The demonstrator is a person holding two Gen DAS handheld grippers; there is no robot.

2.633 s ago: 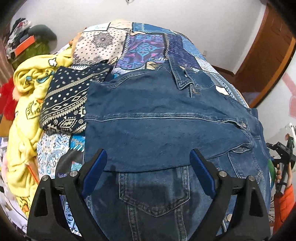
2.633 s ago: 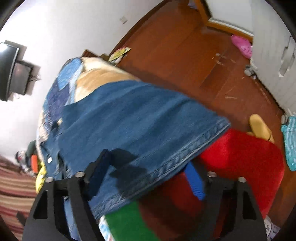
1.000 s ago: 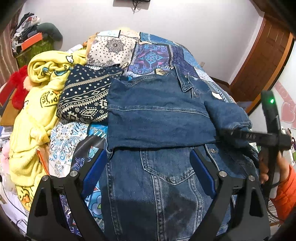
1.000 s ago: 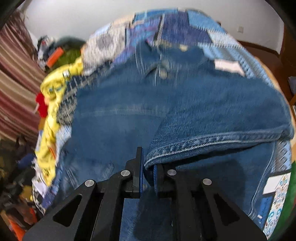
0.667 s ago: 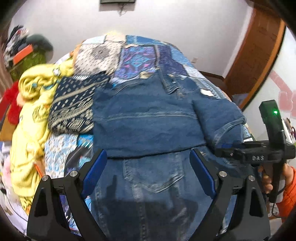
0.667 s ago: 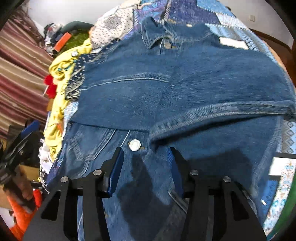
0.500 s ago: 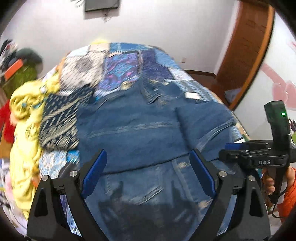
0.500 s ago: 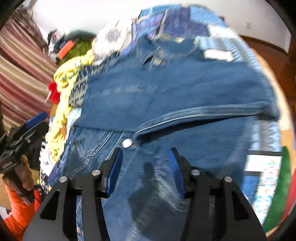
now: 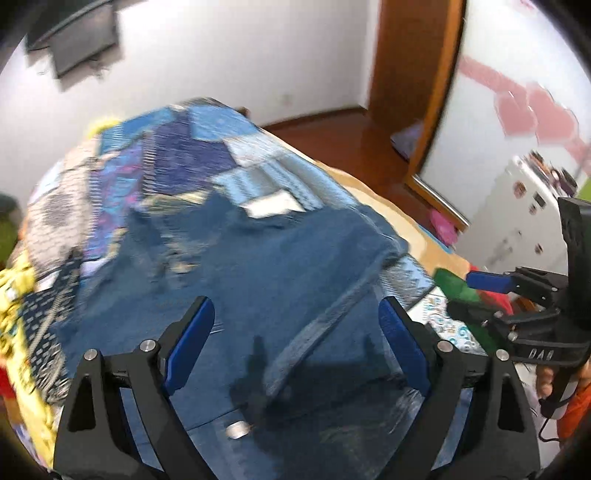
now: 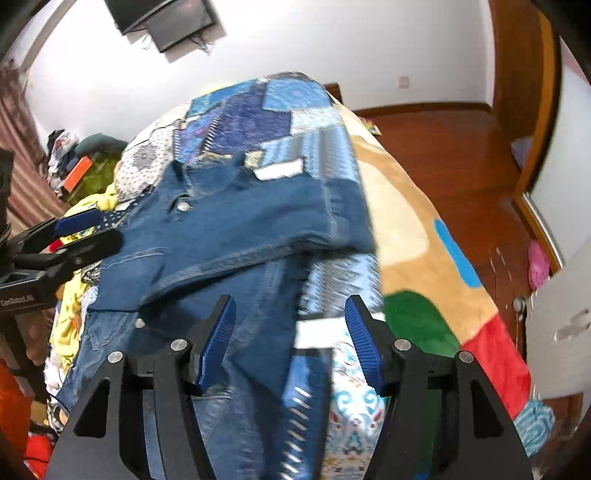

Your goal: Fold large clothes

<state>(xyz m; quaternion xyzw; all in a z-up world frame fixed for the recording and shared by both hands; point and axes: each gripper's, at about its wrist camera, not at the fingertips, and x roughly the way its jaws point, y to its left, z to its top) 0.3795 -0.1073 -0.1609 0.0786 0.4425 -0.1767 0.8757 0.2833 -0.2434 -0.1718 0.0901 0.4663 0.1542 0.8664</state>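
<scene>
A blue denim jacket lies on the bed with both sleeves folded across its front; it also shows in the right wrist view. My left gripper is open and empty, held above the jacket's middle, with a metal button below it. My right gripper is open and empty above the jacket's right edge. The right gripper also shows at the right of the left wrist view, and the left gripper at the left of the right wrist view. The left view is blurred.
A patchwork quilt covers the bed, over a bright fleece blanket. Yellow and patterned clothes are piled at the left. Wooden floor, a door frame and a wall-mounted TV lie beyond.
The right gripper let go of the sleeve, opened wide and drew back to the jacket's right edge. The left gripper stayed open and swung right, toward the folded right sleeve.
</scene>
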